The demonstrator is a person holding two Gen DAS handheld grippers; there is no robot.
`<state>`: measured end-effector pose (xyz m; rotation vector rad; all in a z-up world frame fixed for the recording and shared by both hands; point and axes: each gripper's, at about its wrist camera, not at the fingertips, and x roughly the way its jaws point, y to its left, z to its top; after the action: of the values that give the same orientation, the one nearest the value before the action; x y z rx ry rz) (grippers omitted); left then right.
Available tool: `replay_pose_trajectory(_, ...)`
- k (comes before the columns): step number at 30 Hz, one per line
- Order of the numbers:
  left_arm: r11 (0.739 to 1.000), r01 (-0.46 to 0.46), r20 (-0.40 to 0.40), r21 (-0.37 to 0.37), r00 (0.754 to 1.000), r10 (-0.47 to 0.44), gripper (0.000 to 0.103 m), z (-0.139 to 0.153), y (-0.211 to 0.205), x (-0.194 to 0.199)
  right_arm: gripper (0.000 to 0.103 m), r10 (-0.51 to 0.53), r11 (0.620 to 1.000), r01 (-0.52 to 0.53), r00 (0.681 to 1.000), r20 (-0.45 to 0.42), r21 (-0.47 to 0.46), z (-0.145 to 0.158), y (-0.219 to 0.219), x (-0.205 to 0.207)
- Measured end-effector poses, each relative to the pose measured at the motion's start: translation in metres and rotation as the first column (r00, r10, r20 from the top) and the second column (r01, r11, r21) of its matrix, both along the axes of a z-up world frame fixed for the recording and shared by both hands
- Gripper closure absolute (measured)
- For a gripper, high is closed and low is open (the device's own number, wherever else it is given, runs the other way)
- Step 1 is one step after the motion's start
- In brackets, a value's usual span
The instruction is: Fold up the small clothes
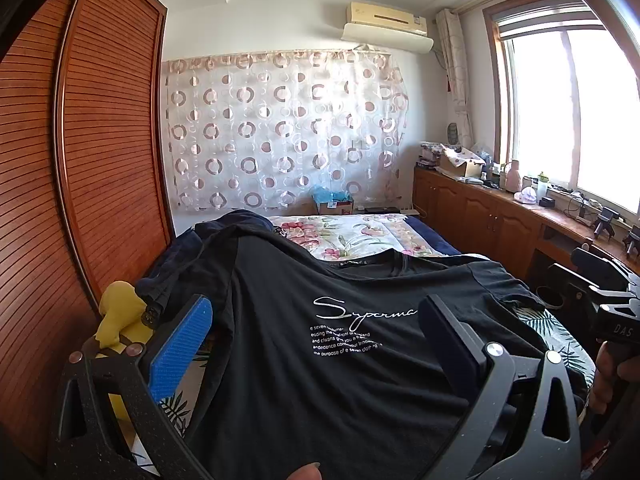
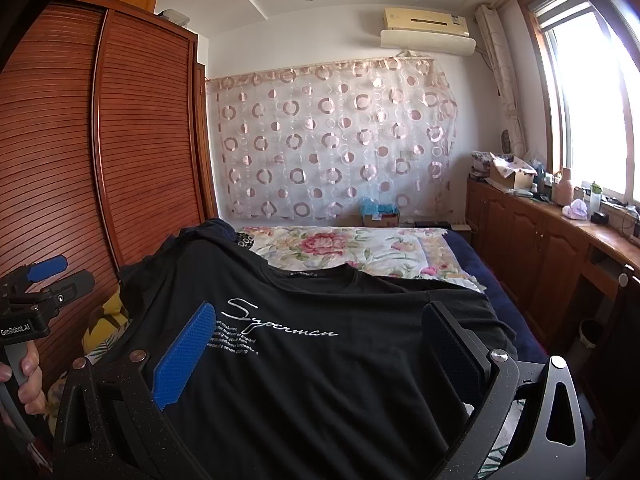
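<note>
A black T-shirt (image 1: 320, 384) (image 2: 320, 384) with white script print lies front up on the bed, its neckline at the far end. My left gripper (image 1: 317, 300) stands wide open over the shirt's near left part, one blue pad (image 1: 180, 344) and one dark pad showing. My right gripper (image 2: 319, 307) is also wide open, over the near right part. Neither grips any cloth. The right wrist view shows the left gripper (image 2: 62, 274) at the far left with a hand on its handle. The right gripper's body (image 1: 612, 312) sits at the right edge of the left wrist view.
A floral bedspread (image 1: 360, 236) covers the bed beyond the shirt. Dark clothes (image 1: 224, 228) are piled at the far left, a yellow item (image 1: 116, 312) beside them. A slatted wooden wardrobe (image 1: 100, 140) stands left; cluttered wooden cabinets (image 2: 532, 232) run under the window.
</note>
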<state>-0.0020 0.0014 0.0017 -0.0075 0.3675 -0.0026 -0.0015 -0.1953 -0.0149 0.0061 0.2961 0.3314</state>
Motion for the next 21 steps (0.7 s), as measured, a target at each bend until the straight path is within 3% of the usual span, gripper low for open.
replay_pose_trajectory(21,1.0,0.001,0.006,0.009,1.0,-0.001,0.0,0.004,-0.0021,0.0004,0.0,0.004,1.0,-0.004,1.0,0.004,-0.001,0.0004,-0.0002,0.0016)
